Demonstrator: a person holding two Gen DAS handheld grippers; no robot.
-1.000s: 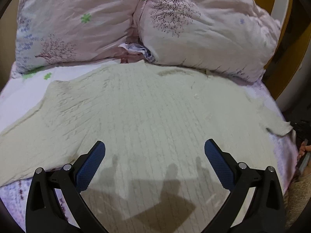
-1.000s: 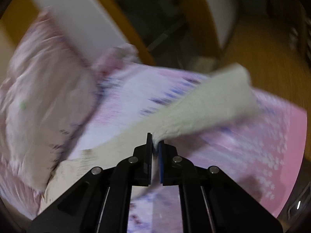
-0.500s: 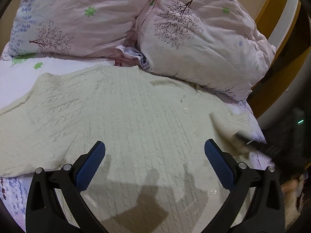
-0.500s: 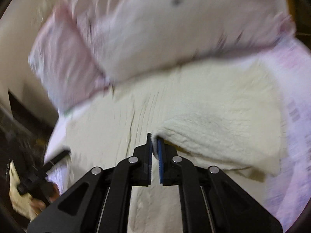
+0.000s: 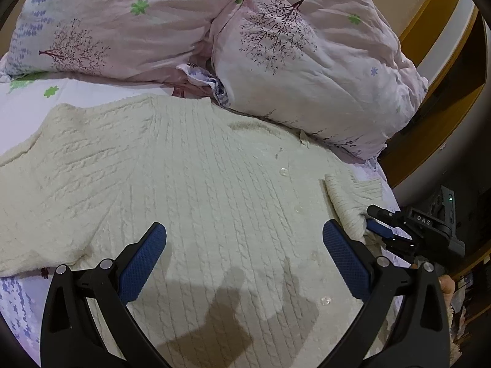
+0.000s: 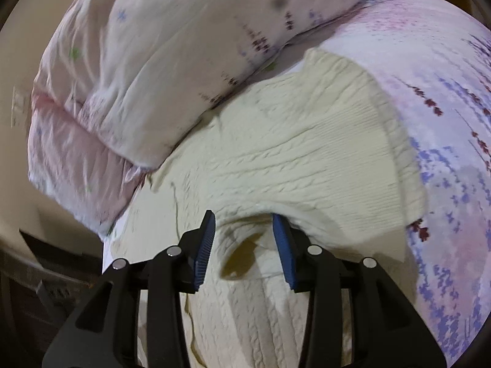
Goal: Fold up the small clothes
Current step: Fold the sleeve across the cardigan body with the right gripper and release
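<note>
— Cream cable-knit sweater (image 5: pixel 199 190), spread flat on the bed (image 5: pixel 21 110) below two pillows (image 5: pixel 307 61) (one sleeve (image 6: pixel 322 159) folded inward).
— Left tongs (image 5: pixel 244 254) spread wide; right tongs (image 6: pixel 244 239) just opening, sleeve edge loose between.

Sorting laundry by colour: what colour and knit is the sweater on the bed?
Cream cable-knit sweater, clearest in the left wrist view.

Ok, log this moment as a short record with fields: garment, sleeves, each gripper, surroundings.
garment: cream cable-knit cardigan with clear buttons, spread flat on the floral bedsheet
right sleeve: folded in over the body
left sleeve: spread out to the side
right gripper: jaws have just been opening, sleeve edge between them, pads not pressing
left gripper: open wide above the cardigan, holding nothing
surroundings: two pink pillows at the collar end
</note>
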